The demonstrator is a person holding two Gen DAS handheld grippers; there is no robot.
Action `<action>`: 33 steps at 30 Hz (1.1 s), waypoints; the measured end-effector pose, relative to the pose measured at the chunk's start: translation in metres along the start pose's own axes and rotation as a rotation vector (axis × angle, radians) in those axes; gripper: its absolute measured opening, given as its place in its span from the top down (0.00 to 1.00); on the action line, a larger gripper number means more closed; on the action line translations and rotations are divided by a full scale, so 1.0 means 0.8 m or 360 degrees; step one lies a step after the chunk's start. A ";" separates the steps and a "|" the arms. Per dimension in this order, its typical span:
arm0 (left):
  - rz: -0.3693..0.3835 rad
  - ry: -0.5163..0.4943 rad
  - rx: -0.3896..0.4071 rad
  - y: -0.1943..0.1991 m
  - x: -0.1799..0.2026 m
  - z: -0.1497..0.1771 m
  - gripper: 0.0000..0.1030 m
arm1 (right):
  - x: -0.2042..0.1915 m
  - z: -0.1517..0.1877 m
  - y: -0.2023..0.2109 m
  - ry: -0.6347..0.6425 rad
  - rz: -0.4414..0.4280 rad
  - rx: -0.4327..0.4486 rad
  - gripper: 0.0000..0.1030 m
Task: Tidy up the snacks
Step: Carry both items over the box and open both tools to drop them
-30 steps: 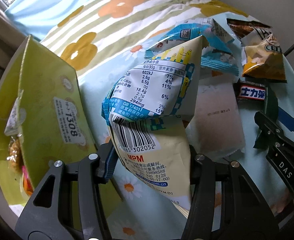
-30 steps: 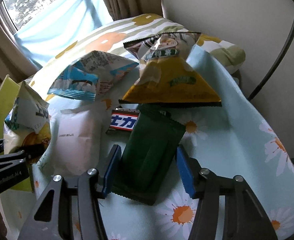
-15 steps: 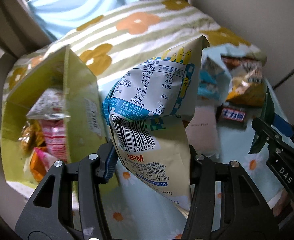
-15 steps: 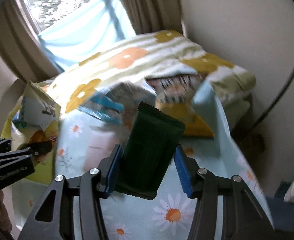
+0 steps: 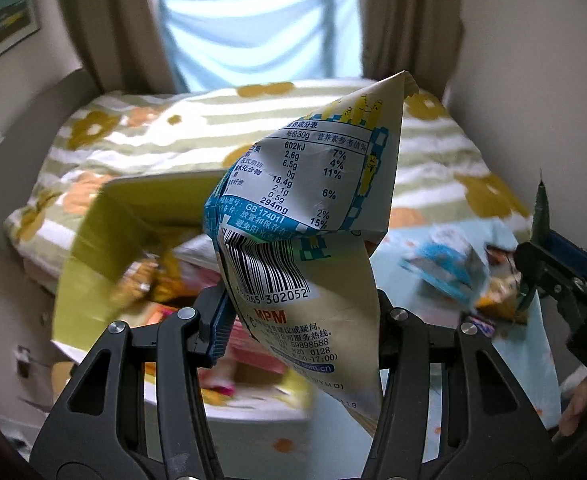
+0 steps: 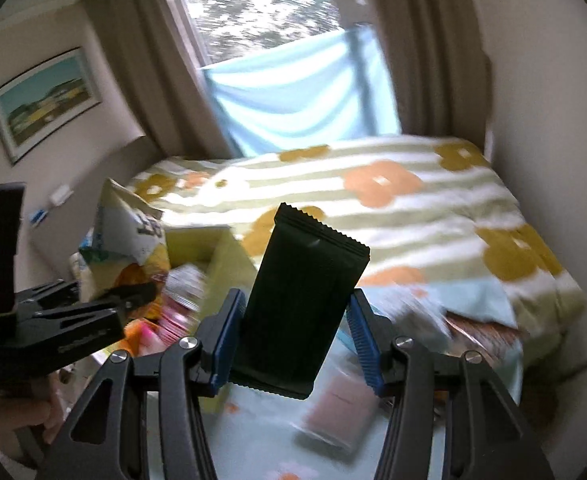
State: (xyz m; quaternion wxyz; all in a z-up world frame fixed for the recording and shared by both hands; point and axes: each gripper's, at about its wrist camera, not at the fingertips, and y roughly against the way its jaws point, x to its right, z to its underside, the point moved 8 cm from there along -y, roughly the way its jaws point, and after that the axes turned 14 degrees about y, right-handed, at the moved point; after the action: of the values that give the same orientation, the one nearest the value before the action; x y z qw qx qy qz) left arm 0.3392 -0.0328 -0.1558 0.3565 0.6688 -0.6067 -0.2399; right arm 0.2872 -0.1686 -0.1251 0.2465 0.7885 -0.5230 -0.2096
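Note:
My left gripper is shut on a white and yellow chip bag with a barcode, held up in the air over the yellow-green box, which holds several snack packs. My right gripper is shut on a dark green snack pack, also lifted. In the right wrist view the left gripper with its chip bag is at the left, above the box. In the left wrist view the right gripper shows at the right edge.
Loose snack packs lie blurred on the light blue daisy cloth to the right of the box. A pink pack lies below my right gripper. A striped flowered duvet and a window with curtains are behind.
Both grippers have risen and tilted up with their packs; the cloth and loose snacks have dropped low in view. The left gripper has moved over the box, whose inside now shows.

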 end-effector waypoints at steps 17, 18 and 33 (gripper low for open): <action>-0.0062 0.0066 -0.0166 -0.086 -0.224 -0.078 0.54 | -0.191 -0.078 -0.137 0.0062 -0.0223 -0.0071 0.53; -0.0033 0.0065 -0.0177 -0.090 -0.226 -0.078 0.54 | -0.197 -0.077 -0.148 0.0048 -0.0215 -0.0092 0.53; 0.0148 -0.0031 -0.0260 -0.117 -0.263 -0.054 0.00 | -0.219 -0.016 -0.177 -0.0016 -0.0047 -0.0334 0.53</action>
State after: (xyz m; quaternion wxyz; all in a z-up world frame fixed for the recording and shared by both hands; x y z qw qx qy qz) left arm 0.4004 0.1825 -0.2237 0.4148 0.6063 -0.6189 -0.2782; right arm 0.3325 0.0434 -0.1883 0.3220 0.7649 -0.4877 -0.2710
